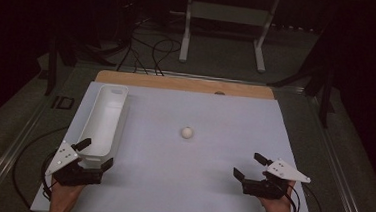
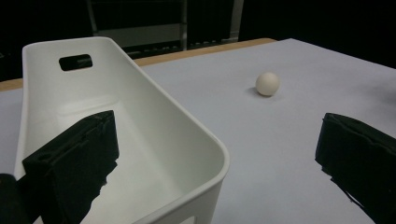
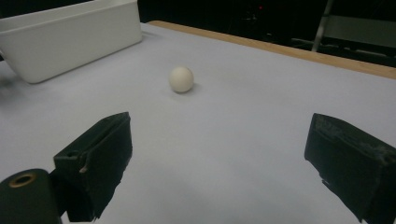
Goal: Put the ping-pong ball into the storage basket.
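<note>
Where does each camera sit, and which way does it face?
High view: above the near table edge, looking forward and down; both hands, left gripper, right gripper.
Left gripper view: rides that gripper; open fingers straddle the white bin wall.
Right gripper view: looks along open fingers across the table.
All share the ball.

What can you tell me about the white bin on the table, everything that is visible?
The white bin is a long, narrow, open-topped container that looks like smooth plastic, with rounded corners and a slot handle cut in its far end wall. It stands upright on the left part of the table, lengthwise away from the person, and its inside looks empty. The left gripper is open around its near end: one jaw inside, the other outside over the table. Whether a jaw touches the wall is unclear.
</note>
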A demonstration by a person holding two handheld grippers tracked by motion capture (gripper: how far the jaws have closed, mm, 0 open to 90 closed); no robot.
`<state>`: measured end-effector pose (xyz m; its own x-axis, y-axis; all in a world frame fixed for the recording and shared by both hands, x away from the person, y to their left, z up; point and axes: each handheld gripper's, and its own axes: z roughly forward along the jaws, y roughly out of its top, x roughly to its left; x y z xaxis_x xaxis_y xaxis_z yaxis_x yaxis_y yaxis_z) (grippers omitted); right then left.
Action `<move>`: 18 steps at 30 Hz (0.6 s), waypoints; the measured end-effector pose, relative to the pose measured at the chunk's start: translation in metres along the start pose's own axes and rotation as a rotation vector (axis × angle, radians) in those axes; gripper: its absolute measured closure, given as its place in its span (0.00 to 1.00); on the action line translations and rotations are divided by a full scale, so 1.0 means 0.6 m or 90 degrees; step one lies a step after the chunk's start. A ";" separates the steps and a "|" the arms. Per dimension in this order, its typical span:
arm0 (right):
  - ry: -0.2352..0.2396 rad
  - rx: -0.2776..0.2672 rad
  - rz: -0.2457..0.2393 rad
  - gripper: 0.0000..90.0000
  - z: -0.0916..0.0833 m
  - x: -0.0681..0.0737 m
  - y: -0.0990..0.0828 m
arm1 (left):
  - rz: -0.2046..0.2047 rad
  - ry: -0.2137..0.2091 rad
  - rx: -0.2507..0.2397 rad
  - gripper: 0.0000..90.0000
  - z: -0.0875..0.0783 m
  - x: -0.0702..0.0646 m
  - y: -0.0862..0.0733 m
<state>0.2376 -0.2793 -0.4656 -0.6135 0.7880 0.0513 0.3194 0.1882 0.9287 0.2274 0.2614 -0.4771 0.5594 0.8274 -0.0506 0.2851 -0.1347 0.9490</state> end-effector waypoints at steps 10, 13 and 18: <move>0.003 0.019 -0.012 0.08 0.009 0.004 0.025 | 0.003 0.003 0.010 0.00 0.005 -0.001 -0.005; 0.005 0.023 -0.013 0.08 0.012 0.003 0.034 | 0.005 0.000 0.015 0.00 0.007 -0.002 -0.006; 0.005 0.041 -0.012 0.08 0.022 0.001 0.049 | 0.005 -0.001 0.020 0.00 0.008 -0.002 -0.008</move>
<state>0.2559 -0.2656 -0.4431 -0.6255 0.7793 0.0372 0.3529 0.2401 0.9043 0.2292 0.2582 -0.4830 0.5625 0.8256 -0.0441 0.3050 -0.1577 0.9392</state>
